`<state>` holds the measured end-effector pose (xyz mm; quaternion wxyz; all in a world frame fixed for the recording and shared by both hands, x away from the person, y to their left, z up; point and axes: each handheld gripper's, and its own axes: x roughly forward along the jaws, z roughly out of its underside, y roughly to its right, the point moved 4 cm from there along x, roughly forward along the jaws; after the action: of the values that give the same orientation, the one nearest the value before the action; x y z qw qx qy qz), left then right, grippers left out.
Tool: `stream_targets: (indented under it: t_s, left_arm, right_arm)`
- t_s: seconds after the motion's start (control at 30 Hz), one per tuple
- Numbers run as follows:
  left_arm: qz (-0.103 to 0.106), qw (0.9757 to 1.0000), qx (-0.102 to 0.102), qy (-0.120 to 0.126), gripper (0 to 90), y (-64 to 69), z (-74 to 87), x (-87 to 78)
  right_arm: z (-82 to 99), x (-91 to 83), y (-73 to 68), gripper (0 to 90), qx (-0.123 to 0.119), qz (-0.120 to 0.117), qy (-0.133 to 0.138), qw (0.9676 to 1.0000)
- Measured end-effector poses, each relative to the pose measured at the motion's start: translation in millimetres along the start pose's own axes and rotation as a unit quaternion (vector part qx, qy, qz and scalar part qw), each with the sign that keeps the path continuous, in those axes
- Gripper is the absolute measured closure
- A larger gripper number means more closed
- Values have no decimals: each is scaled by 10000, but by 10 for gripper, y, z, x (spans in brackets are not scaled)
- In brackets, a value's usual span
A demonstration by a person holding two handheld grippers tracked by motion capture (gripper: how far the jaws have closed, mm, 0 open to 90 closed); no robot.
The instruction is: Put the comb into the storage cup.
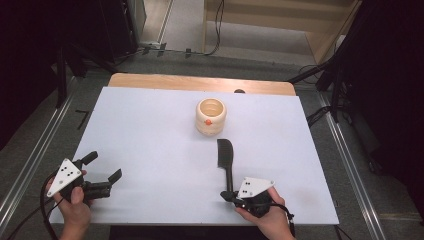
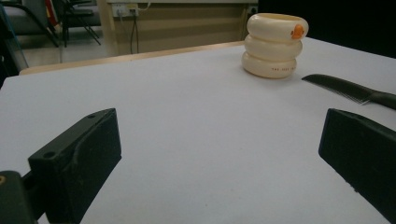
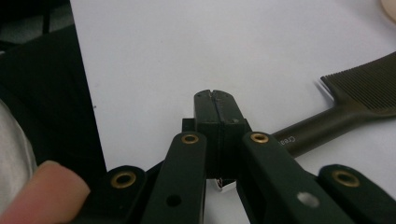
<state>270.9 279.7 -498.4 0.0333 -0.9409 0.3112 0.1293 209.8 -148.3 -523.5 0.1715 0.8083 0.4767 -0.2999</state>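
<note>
**Right jaws pinched together beside the comb handle**

While its jaws are pressed tight together with nothing between them, the right gripper (image 3: 215,105) sits low at the near edge of the white table (image 1: 150,130), held in a hand (image 1: 270,220). The black comb (image 1: 226,157) lies just beside those jaws. Its handle runs past them, and its teeth end points away toward the cream cup (image 1: 210,116). The left gripper (image 1: 102,172) rests well apart from the comb, in the other hand, with its jaws spread wide and empty.
</note>
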Motion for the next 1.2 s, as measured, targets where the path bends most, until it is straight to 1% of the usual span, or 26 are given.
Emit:
stream_targets:
  t_s: [0.1,0.2,0.23,0.5,0.53,0.57,0.63,0.73,0.83,0.87,1.0,1.07,1.2]
  left_arm:
    - [3,10000,19,-10,0,4,0,3]
    - [1,10000,23,-12,0,6,0,4]
    - [1,10000,25,-12,0,6,1,3]
    - [4,10000,30,-10,0,9,1,5]
    - [0,10000,35,-21,0,10,1,5]
    - [7,10000,42,-19,0,12,1,5]
    - [3,10000,43,-20,0,13,1,6]
    - [-2,10000,46,-21,0,14,1,7]
    - [2,10000,43,-19,0,13,1,7]
    - [4,10000,44,-21,0,13,1,6]
    - [1,10000,45,-17,0,13,1,5]
    - [-1,10000,45,-23,0,12,1,4]
    - [-3,10000,42,-24,0,11,1,4]
  right_arm:
    - [3,63,-3,880,-36,80,-219,9997]
    - [2,88,-3,879,-75,61,-279,9996]
    - [14,102,1,879,-81,50,-370,9993]
    - [61,102,53,879,37,26,-470,9989]
    - [76,95,65,879,70,32,-537,9985]
    - [83,91,74,880,38,47,-562,9984]
    - [97,83,87,879,88,55,-585,9982]
    - [111,70,112,879,96,99,-619,9980]
    - [145,37,155,879,187,134,-660,9976]
    - [152,29,166,879,168,137,-663,9976]
    - [171,-5,207,879,196,246,-643,9974]
    - [177,-18,216,879,232,261,-656,9972]
    - [217,-56,291,879,304,364,-685,9965]
